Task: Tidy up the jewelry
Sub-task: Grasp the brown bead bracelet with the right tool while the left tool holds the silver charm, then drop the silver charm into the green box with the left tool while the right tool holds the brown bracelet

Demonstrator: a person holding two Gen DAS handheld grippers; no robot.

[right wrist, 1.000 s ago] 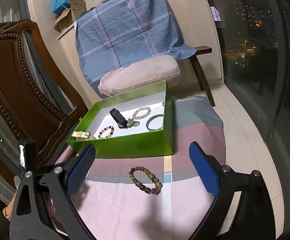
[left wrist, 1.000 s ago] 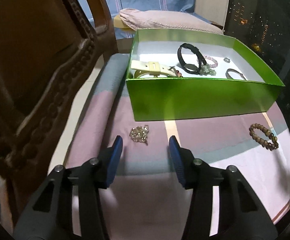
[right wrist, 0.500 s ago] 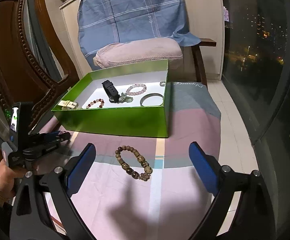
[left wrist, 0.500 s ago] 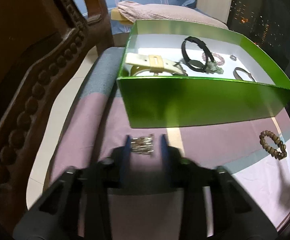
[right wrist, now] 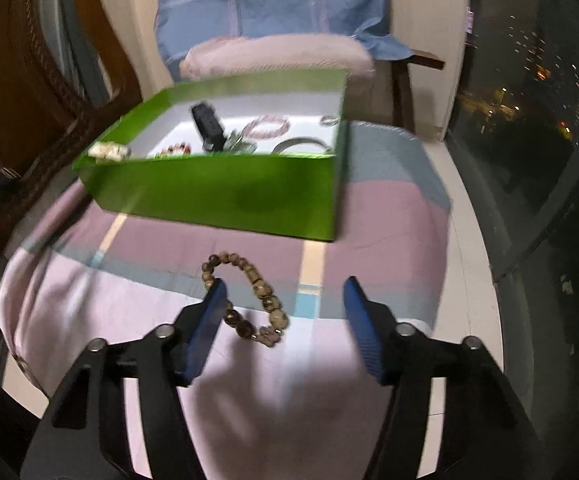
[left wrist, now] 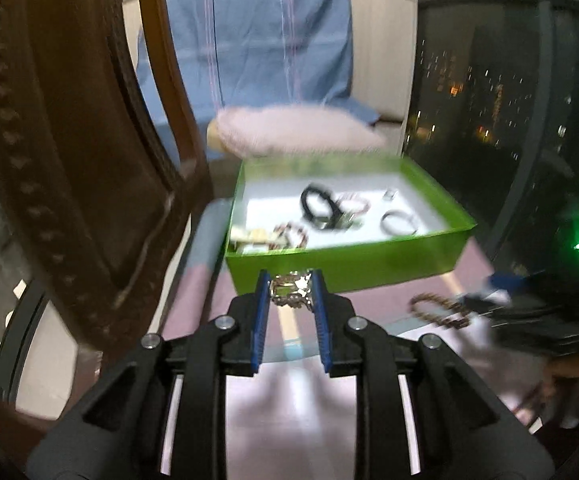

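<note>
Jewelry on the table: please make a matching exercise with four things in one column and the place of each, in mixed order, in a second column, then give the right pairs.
Things
1. silver chain piece
2. brown bead bracelet
3. black band
4. pink cushion

Places
A. inside the green box
B. behind the green box
C. clamped in the left gripper
D. on the cloth, between the open fingers of the right gripper, whose jaws have just been closing

Pairs: 1-C, 2-D, 3-A, 4-B
</note>
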